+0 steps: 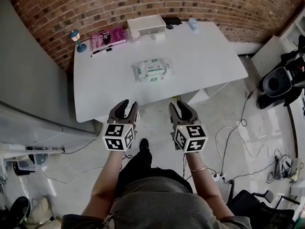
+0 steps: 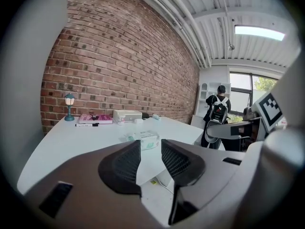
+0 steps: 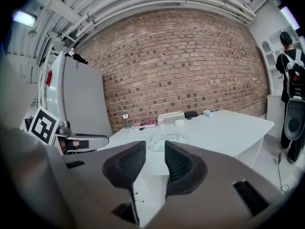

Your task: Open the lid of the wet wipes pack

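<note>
Brickwork backs the white table [image 1: 205,56]. Along its far edge, from the far left corner, stand a small lamp [image 1: 75,38], a pink book [image 1: 108,38] with a pen [image 1: 101,52] just in front of it, a little cup [image 1: 135,36], a white box [image 1: 146,25], a dark object [image 1: 171,20] too small to make out, and a pale blue bottle [image 1: 192,24].

The wipes pack [image 1: 151,69] lies flat near the middle of the table, well apart from everything on the far edge, with its lid facing up and looking closed.

Both pairs of tongs are short of the table's near edge, over the floor [image 1: 152,125], side by side and pointing towards the pack. The left tongs [image 1: 127,106] are released: their own view shows the jaws apart with nothing between them, and the pack is seen far off through the gap. The right tongs [image 1: 181,106] are likewise released and empty, their jaws apart, with the pack again showing beyond the gap. Neither pair touches the table or the pack.

In the left gripper view a person [image 2: 218,109] with a backpack stands off the table's right side, near a window.
</note>
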The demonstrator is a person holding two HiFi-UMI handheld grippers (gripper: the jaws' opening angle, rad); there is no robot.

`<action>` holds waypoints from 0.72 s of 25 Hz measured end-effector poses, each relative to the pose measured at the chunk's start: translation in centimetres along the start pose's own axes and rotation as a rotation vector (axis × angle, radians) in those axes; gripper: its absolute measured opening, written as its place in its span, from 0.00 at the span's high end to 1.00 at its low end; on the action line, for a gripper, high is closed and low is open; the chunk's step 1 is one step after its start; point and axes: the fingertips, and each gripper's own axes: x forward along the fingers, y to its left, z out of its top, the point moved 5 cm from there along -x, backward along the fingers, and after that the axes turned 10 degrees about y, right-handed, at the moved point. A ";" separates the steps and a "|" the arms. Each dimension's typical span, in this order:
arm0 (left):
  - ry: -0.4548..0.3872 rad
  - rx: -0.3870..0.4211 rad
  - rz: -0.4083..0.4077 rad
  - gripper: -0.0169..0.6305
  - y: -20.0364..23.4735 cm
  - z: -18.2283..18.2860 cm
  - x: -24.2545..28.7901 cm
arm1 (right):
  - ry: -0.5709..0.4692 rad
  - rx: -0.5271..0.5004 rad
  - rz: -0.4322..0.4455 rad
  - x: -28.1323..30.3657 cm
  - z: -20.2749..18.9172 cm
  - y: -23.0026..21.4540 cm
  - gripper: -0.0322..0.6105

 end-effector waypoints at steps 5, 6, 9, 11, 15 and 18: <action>0.022 0.023 -0.030 0.78 2.2 1.6 2.9 | 0.017 0.004 -0.027 3.3 1.5 -0.6 0.77; 0.027 0.027 -0.038 0.78 2.6 1.8 3.4 | 0.021 0.002 -0.033 3.9 1.8 -0.6 0.77; 0.037 0.042 -0.052 0.78 3.8 2.6 4.9 | 0.028 -0.006 -0.049 5.5 2.5 -0.6 0.76; 0.043 0.048 -0.060 0.78 4.5 3.0 5.8 | 0.033 -0.004 -0.058 6.4 2.7 -0.7 0.76; 0.055 0.062 -0.078 0.78 5.4 3.6 7.1 | 0.054 -0.001 -0.081 8.0 2.8 -1.0 0.76; 0.067 0.073 -0.087 0.78 5.8 3.8 7.7 | 0.074 -0.002 -0.088 8.8 2.7 -1.0 0.75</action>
